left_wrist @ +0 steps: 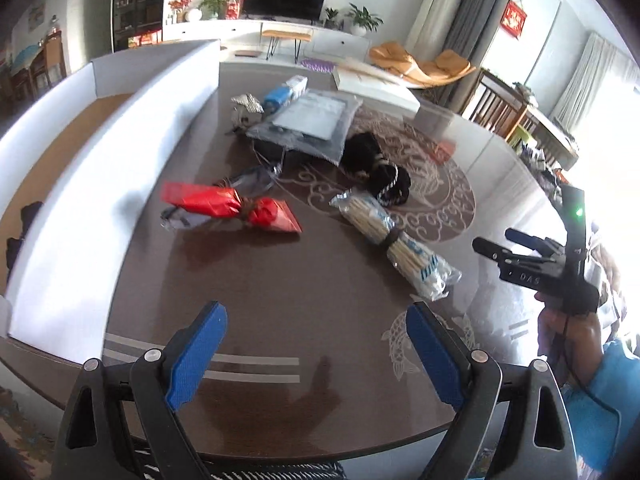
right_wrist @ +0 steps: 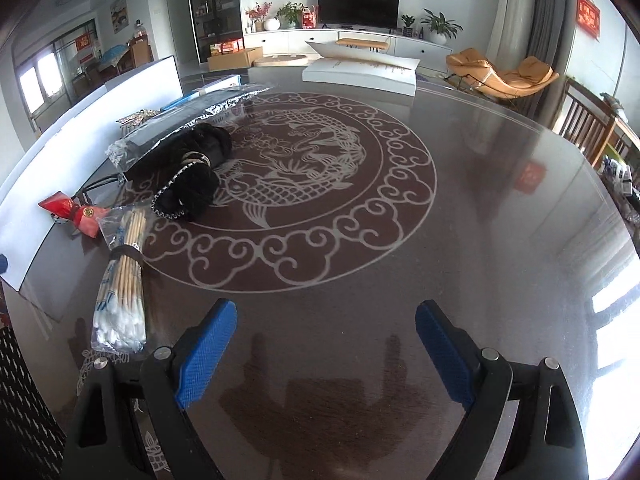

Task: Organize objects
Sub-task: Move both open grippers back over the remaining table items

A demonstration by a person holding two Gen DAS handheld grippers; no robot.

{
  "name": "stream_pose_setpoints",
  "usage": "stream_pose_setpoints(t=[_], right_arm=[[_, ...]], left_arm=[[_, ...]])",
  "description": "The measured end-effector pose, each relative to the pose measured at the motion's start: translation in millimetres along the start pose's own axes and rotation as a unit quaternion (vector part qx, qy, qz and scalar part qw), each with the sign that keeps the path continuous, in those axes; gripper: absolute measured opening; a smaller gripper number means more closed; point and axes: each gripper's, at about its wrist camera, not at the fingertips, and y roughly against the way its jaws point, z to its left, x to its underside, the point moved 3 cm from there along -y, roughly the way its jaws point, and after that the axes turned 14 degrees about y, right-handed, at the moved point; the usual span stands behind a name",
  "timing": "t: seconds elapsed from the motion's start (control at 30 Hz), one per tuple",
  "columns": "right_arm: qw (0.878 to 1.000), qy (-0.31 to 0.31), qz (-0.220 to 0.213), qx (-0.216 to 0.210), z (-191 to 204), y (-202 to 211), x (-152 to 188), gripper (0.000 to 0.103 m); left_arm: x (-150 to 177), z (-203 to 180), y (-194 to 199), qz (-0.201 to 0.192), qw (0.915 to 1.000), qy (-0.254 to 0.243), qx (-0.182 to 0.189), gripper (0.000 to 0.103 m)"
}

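The left gripper hung over the near edge of the dark round table with its blue pads spread wide and nothing between them, and the right gripper was just as wide apart and empty above the bare glossy top near the table's fish and cloud pattern. From the left wrist view the right gripper showed at the right edge, held in a hand, away from every object. A red foil packet tied in the middle lay left of centre, beside a long white board standing on edge along the table's left side. A bag of cotton swabs bound with a dark band lay at a slant to the right of the packet, apart from it. Just behind the swabs sat a black cloth bundle with white trim, and behind that a flat grey plastic package
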Motion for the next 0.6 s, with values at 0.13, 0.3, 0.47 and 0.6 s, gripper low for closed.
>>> stream_pose_setpoints(t=[0.13, 0.3, 0.47, 0.6], right_arm=[[1.000, 0.000, 0.009, -0.001, 4, -7, 5, 0.092], [1.000, -0.001, 0.019, -0.003, 5, -15, 11, 0.093], [1.000, -0.009, 0.018, 0.004, 2, -19, 14, 0.103], [1.000, -0.010, 0.018, 0.005, 2, -20, 13, 0.103]], left_arm=[[8, -4, -36, 0.032, 0.9993, 0.005, -0.018, 0.092], [11, -5, -62, 0.042, 0.9982, -0.004, -0.043, 0.092], [7, -8, -70, 0.019, 0.9975, -0.018, -0.065, 0.092], [6, -9, -72, 0.004, 0.9961, -0.028, -0.084, 0.092]])
